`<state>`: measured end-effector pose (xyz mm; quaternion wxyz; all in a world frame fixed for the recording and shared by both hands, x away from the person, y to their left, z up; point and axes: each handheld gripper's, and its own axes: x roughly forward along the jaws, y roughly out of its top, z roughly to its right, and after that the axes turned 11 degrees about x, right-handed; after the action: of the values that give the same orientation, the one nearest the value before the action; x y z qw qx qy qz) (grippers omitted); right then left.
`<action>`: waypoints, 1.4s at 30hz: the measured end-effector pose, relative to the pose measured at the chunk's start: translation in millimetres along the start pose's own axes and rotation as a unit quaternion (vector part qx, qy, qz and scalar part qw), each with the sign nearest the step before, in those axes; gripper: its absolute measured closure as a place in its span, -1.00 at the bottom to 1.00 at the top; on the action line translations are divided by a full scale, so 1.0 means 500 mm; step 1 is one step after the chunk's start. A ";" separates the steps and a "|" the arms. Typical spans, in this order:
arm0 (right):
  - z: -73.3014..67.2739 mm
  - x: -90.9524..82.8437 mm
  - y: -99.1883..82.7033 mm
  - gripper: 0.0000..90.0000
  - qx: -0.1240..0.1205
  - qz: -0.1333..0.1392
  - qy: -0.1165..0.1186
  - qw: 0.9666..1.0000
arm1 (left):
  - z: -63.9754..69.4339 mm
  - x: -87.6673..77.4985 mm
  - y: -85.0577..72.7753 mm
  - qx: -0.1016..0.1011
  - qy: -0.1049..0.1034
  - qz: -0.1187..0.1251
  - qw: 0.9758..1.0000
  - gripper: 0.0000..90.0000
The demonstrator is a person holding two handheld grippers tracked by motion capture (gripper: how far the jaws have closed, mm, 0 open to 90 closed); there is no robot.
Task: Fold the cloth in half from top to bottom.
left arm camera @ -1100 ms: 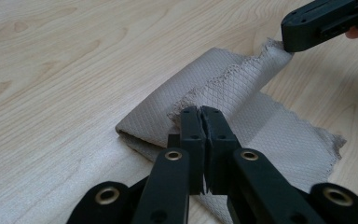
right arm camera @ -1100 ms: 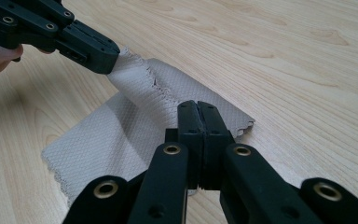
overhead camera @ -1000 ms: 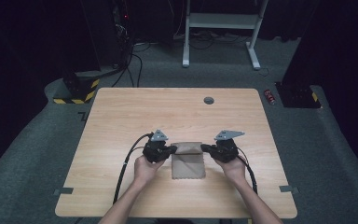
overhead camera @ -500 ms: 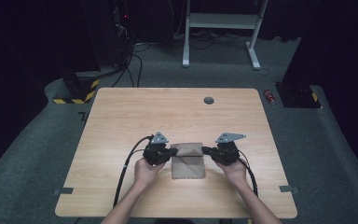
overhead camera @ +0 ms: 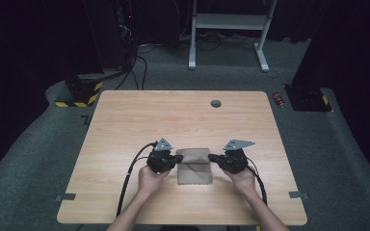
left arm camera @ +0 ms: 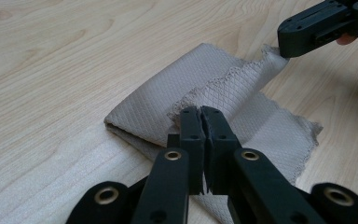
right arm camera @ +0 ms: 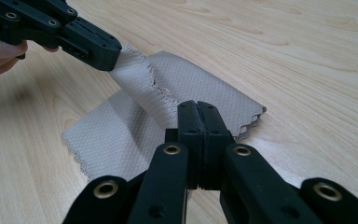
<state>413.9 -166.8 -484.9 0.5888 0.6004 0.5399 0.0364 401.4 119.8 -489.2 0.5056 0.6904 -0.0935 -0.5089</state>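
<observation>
A beige quilted cloth point(overhead camera: 194, 172) with scalloped edges lies on the wooden table point(overhead camera: 139, 115), near its front middle. The far part is doubled over, and the loose edge is stretched between the two grippers, raised a little off the lower layer. My left gripper point(overhead camera: 177, 158) is shut on the left end of that edge; its closed jaws point(left arm camera: 201, 112) pinch the fabric point(left arm camera: 223, 88). My right gripper point(overhead camera: 211, 157) is shut on the right end point(right arm camera: 198, 106). Each gripper view shows the other gripper, the right one point(left arm camera: 285, 45) and the left one point(right arm camera: 111, 55), biting its own corner.
A small round dark grommet point(overhead camera: 216, 103) sits in the tabletop at the far side. Black cables point(overhead camera: 127, 175) trail from the grippers toward the front edge. Beyond the table are a white frame point(overhead camera: 229, 29) and dark equipment on grey carpet.
</observation>
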 end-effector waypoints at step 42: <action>-0.013 0.010 -0.067 0.96 -0.003 -0.037 0.003 0.999 | 0.047 0.005 -0.050 0.011 -0.007 -0.022 1.000 0.86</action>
<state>391.1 -168.3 -511.0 0.5899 0.5779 0.5637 0.0182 374.2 115.8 -509.6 0.4862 0.6939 -0.0878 -0.5238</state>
